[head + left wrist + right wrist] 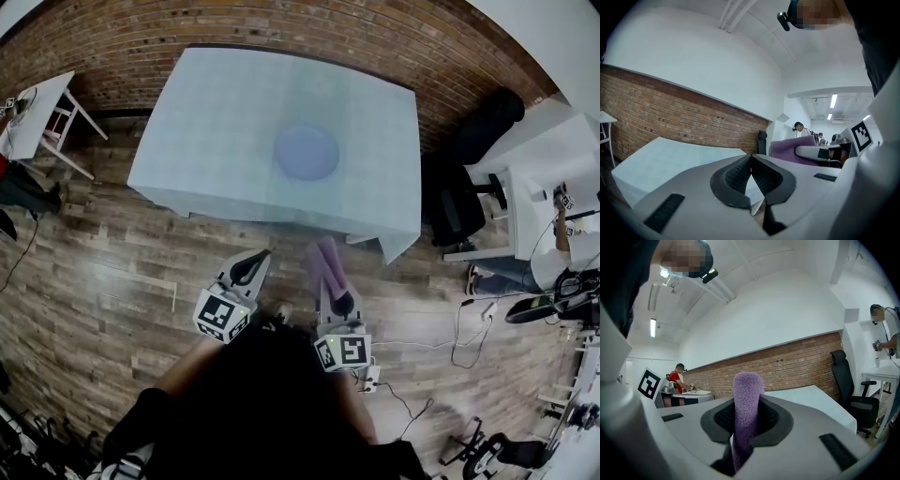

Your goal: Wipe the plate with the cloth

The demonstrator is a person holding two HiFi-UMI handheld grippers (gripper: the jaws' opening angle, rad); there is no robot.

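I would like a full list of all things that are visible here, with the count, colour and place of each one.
table: 1, pale blue cover, in front of the brick wall
plate: 1, bluish-lilac, near the table's centre
cloth: 1, purple, held off the table
office chair: 1, black, right of the table
desk: 1, white, far right
floor: 1, brown wood planks, under everything
left tongs: 1, grey, shut and empty, short of the table
right tongs: 1, grey, shut on the cloth

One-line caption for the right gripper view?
Right tongs shut on a purple cloth, pointing toward the table and brick wall.
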